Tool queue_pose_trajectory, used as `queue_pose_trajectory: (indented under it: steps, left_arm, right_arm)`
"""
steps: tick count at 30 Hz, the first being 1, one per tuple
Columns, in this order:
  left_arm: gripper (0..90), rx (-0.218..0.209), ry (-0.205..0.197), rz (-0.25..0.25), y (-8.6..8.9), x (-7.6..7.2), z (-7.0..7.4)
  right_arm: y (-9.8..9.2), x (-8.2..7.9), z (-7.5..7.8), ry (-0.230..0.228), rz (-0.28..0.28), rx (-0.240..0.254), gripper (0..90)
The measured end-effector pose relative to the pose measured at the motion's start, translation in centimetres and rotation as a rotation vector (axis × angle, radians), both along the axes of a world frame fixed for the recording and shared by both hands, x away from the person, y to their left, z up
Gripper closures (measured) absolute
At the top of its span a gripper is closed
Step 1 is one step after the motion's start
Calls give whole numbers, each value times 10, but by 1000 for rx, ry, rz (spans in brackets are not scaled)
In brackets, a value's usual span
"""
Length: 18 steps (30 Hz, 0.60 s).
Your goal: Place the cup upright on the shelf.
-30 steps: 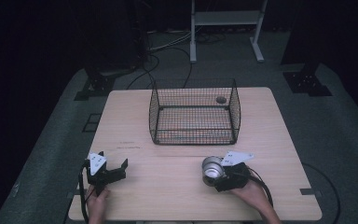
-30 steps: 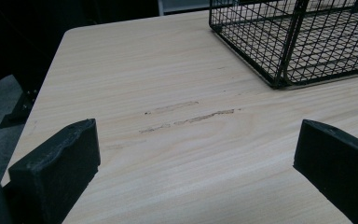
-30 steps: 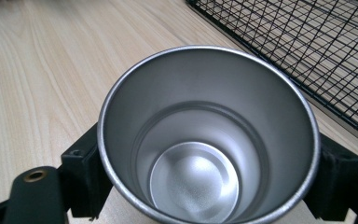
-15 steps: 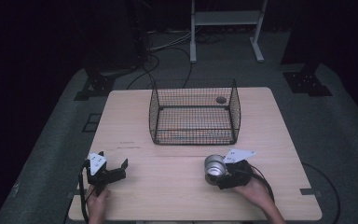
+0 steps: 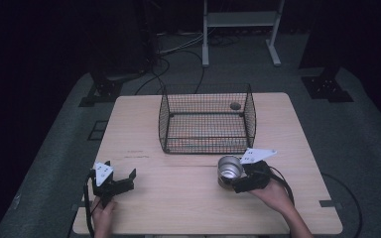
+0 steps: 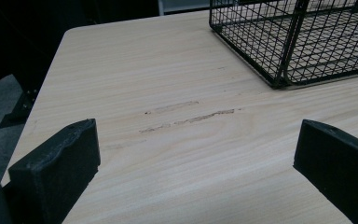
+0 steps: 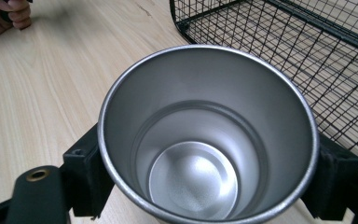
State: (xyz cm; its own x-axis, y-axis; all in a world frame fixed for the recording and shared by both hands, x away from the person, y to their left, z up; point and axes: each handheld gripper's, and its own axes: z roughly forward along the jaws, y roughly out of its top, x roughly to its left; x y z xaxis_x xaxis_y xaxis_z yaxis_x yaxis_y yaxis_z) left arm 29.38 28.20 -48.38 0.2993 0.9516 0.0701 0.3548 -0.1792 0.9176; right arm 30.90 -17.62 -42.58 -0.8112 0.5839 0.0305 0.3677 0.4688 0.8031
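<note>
On the counter [image 5: 188, 213] a wire basket [image 5: 206, 119] stands toward the far edge, about midway across. Nearer the person, just before the basket's right front corner, a metal cup [image 5: 229, 169] sits between the jaws of the right hand-held gripper [image 5: 238, 179]. The left hand-held gripper [image 5: 121, 178] rests well apart at the counter's near left, its jaws facing the basket's left front corner.

Wood table [image 5: 178, 208], wire basket [image 5: 206, 119] on it
</note>
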Motion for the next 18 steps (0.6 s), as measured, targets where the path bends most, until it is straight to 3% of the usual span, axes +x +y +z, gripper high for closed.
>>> queue_pose_trajectory:
  steps: [18]
  left_arm:
    - [0, 1, 1, 0, 0, 0, 0]
  right_arm:
    - [7, 10, 30, -28, 25, 1, 180]
